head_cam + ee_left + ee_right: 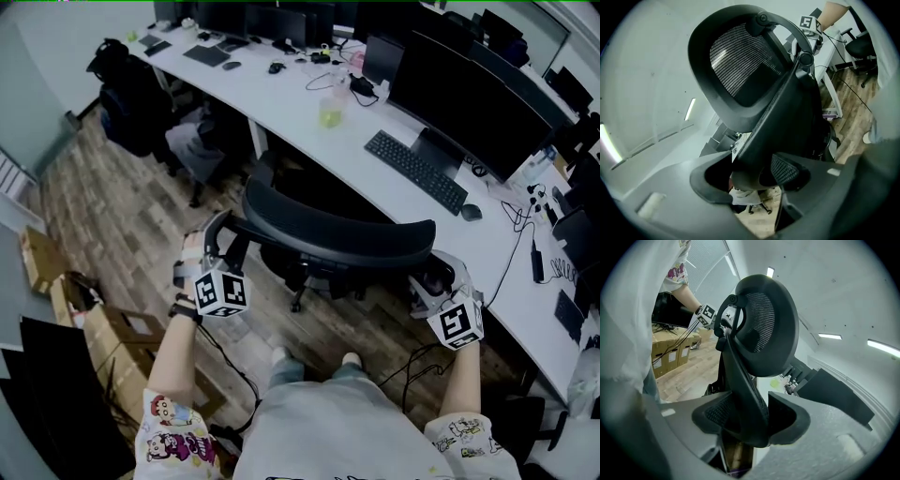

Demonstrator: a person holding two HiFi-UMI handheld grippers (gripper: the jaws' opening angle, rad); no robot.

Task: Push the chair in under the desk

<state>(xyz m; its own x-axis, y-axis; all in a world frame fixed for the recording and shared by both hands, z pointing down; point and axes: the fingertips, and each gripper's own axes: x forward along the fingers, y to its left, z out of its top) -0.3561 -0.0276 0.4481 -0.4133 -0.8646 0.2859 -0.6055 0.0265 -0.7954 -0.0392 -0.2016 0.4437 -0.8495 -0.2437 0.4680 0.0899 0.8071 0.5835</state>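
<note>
A black mesh office chair stands in front of the white curved desk (300, 131), its backrest (337, 230) toward me. My left gripper (217, 232) is shut on the backrest's left edge and my right gripper (433, 274) on its right edge. In the left gripper view the backrest frame (740, 61) runs down between the jaws of the left gripper (757, 173), touching both pads. The right gripper view has the backrest (768, 329) rim wedged between the pads of the right gripper (747, 416). The seat is hidden below the backrest; part of the wheeled base (300, 281) shows.
On the desk ahead are a keyboard (415, 171), a large monitor (469, 94), a mouse (471, 212) and a green bottle (330, 112). Another dark chair (131, 103) stands far left. Cardboard boxes (112, 347) sit on the wood floor at my left; cables trail near my feet.
</note>
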